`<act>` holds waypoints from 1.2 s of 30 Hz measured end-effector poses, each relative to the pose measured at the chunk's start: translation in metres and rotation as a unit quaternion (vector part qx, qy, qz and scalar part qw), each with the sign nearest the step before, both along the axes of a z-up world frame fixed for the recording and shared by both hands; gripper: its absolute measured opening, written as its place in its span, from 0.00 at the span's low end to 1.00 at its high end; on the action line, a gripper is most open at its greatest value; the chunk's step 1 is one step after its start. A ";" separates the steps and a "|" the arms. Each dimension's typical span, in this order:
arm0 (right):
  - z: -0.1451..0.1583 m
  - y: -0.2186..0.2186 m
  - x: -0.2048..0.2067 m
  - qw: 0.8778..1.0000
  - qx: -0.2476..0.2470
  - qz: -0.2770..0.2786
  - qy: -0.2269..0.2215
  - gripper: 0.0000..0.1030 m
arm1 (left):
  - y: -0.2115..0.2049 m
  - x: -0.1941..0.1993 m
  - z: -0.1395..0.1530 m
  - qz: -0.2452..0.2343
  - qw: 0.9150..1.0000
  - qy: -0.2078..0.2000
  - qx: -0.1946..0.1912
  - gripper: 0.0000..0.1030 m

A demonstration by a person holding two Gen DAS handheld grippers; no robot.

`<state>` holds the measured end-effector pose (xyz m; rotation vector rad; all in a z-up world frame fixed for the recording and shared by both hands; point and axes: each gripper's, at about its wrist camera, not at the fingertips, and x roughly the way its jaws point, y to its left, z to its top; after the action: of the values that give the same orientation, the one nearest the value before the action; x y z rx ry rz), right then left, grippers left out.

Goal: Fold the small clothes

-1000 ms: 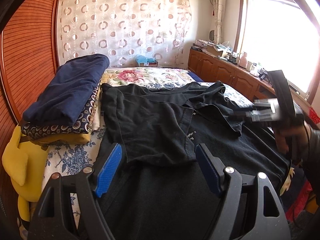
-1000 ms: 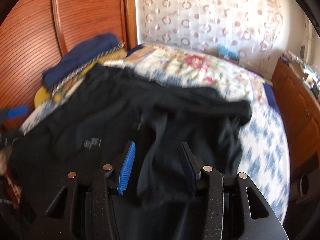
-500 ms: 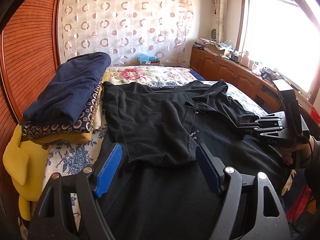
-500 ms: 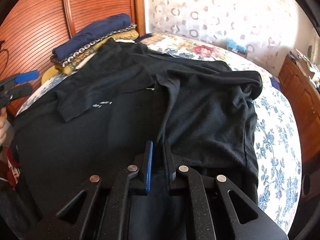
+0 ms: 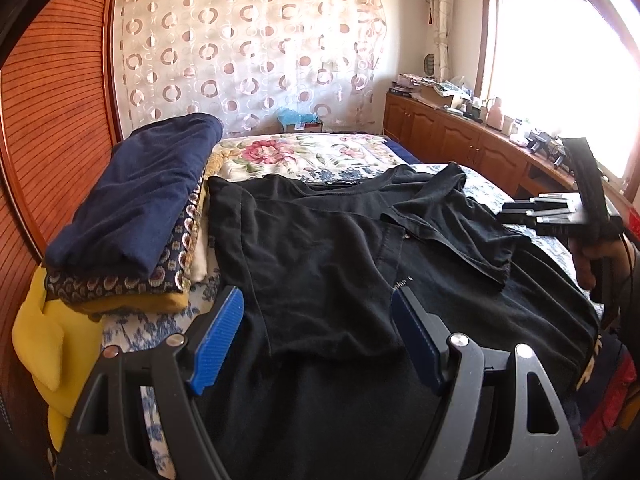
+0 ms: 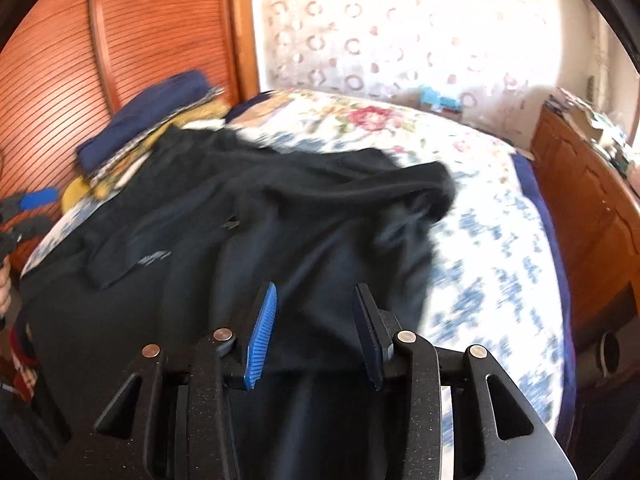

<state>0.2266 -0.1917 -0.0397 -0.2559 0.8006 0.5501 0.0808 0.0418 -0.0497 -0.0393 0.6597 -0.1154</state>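
Observation:
A black T-shirt (image 5: 320,260) lies spread on the bed, its left side folded over the middle and its right sleeve flap (image 5: 460,232) laid inward. My left gripper (image 5: 318,296) hovers open above the shirt's lower part, touching nothing. In the right wrist view the same shirt (image 6: 300,220) lies blurred below my right gripper (image 6: 316,288). Its jaws are opening, with cloth under them but not pinched by the pads. A hand holds the right gripper (image 5: 508,214) at the shirt's right edge. At the left edge of the right wrist view shows the left gripper (image 6: 28,212).
A stack of folded clothes (image 5: 132,220) with a navy piece on top sits left of the shirt, above a yellow cushion (image 5: 52,340). The floral bedsheet (image 5: 320,156) stretches to a curtain. Wooden cabinets (image 5: 460,140) line the right side, and a slatted wooden door (image 5: 52,120) the left.
The right gripper's jaws were apart over the fabric, shut on the shirt's right fold, and now stand apart again. The sleeve flap now lies flat. The left gripper kept still.

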 end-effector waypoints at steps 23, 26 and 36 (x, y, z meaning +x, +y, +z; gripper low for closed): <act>-0.017 0.005 0.209 0.995 0.050 -0.057 0.059 0.38 | 0.007 0.096 -0.007 -0.003 0.999 0.043 0.021 0.75; -0.014 0.006 0.212 0.996 0.052 -0.053 0.054 0.38 | 0.009 0.104 -0.005 0.003 0.999 0.040 0.036 0.75; -0.015 -0.003 0.172 0.999 -0.009 -0.037 0.021 0.39 | 0.034 0.155 0.000 0.013 0.996 0.077 0.043 0.69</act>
<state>0.3982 -0.1949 -0.0546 -0.2311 0.8526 0.4800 0.2355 0.0756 -0.0495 0.0253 0.8166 -0.0585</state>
